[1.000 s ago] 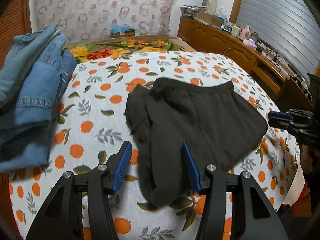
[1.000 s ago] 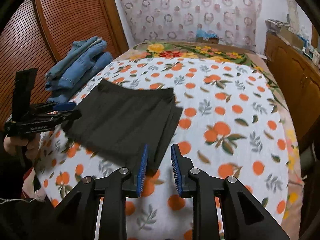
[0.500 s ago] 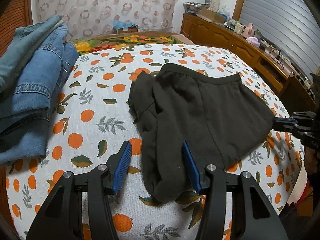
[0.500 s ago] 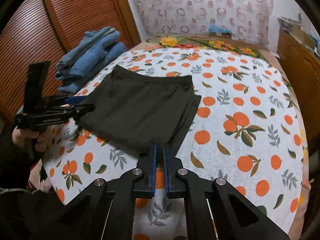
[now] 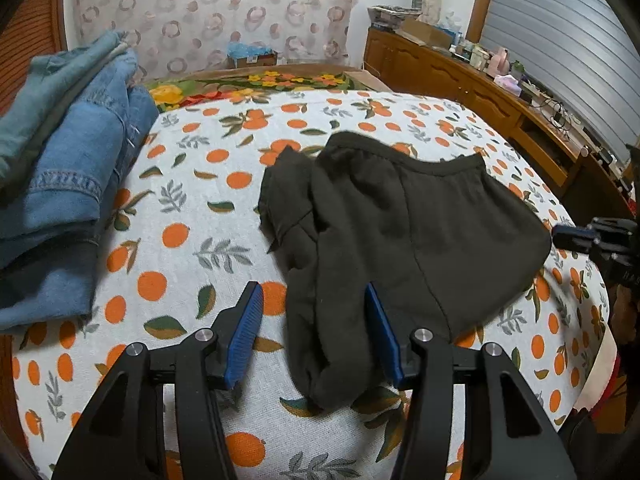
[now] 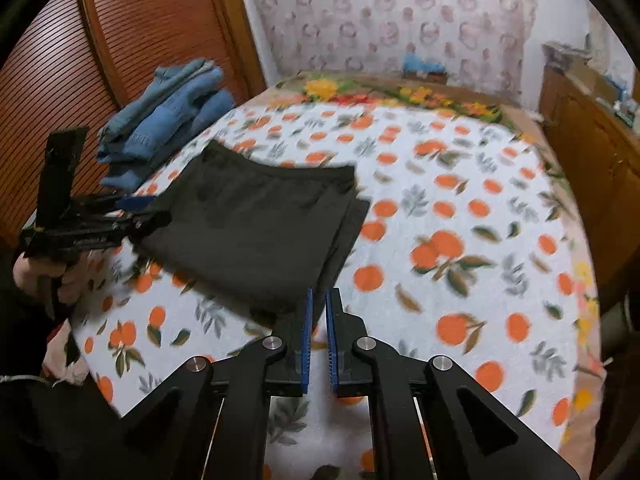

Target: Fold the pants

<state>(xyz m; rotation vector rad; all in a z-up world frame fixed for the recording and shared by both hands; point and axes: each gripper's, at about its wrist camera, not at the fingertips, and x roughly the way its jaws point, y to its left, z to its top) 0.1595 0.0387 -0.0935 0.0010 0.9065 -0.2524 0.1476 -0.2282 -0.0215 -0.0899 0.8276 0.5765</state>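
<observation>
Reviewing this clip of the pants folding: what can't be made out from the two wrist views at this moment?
- Right hand-held gripper: jaws nearly shut at the black pants edge; its own fingers hide whether cloth is pinched.
- Same gripper in the left wrist view: cut off by the right edge, tips only.
- Bedspread and pants in the right wrist view: motion blurred, so fold layers are unclear.
- Jeans pile: cut by the left edge; count unclear.

Even, diffuse indoor light with soft, faint shadows under the black pants (image 5: 404, 240); no glare. Left wrist view is sharp around the pants, whereas the right wrist view shows motion blur across the orange-print bedspread (image 6: 460, 240) beyond them. Fisheye distortion bends both frames toward dark vignetted corners.
</observation>
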